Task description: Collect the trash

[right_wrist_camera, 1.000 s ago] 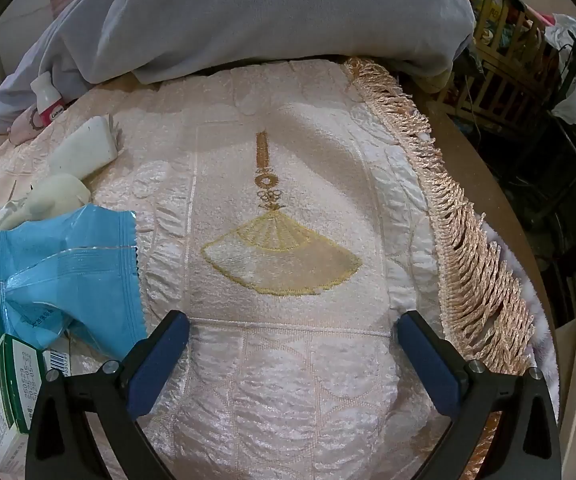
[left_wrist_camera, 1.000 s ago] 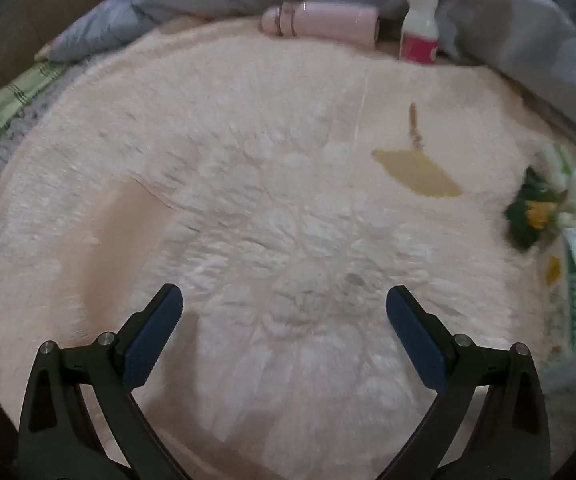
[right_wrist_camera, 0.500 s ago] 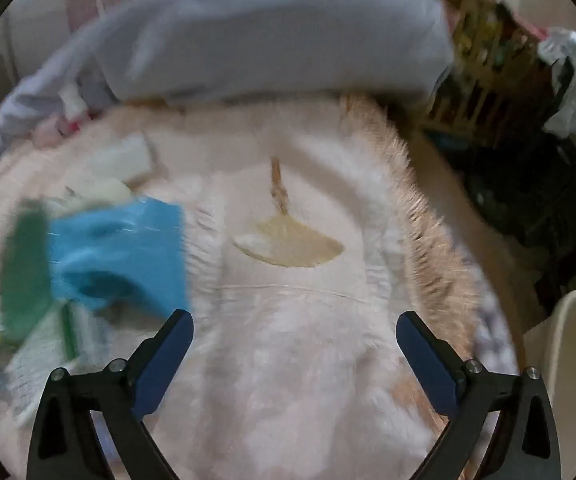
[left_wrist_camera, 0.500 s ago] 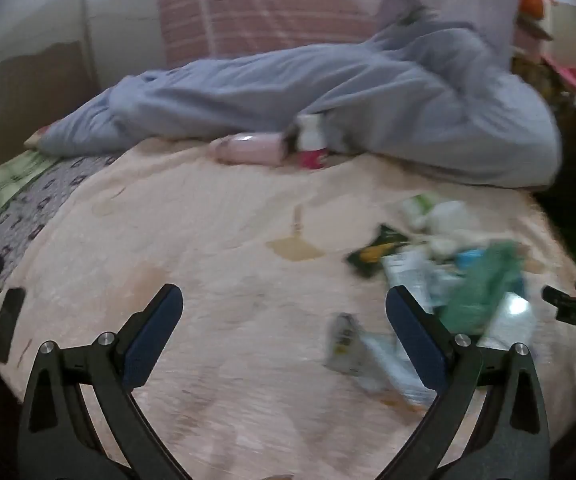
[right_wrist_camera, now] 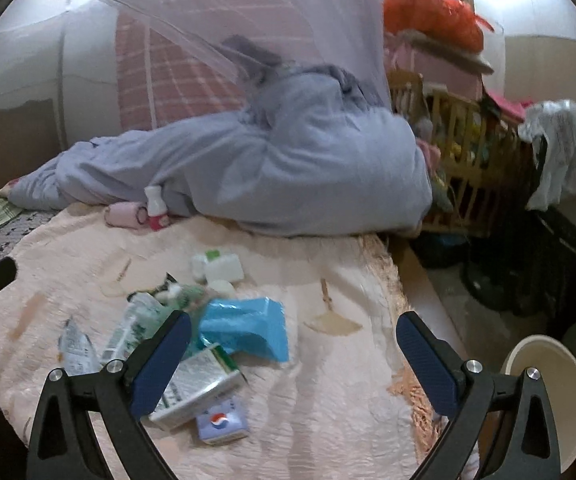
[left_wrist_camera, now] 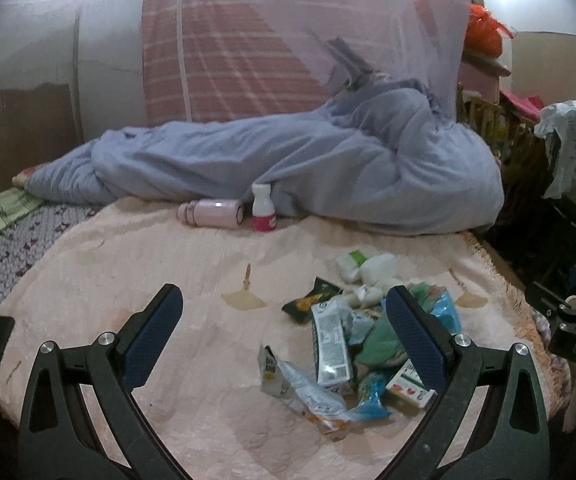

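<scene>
Beside the gaping right claw [right_wrist_camera: 293, 356], left, lies the trash pile [right_wrist_camera: 192, 332].

- The left gripper [left_wrist_camera: 284, 336] hangs above the bed with its jaws spread wide, holding nothing.
- A heap of trash [left_wrist_camera: 351, 356] lies on the peach bedspread [left_wrist_camera: 148, 264]: cartons, crumpled wrappers, a blue packet.
- A pink bottle [left_wrist_camera: 212, 213] lies beside an upright white bottle [left_wrist_camera: 263, 208], against a grey-blue quilt [left_wrist_camera: 288, 168].
</scene>
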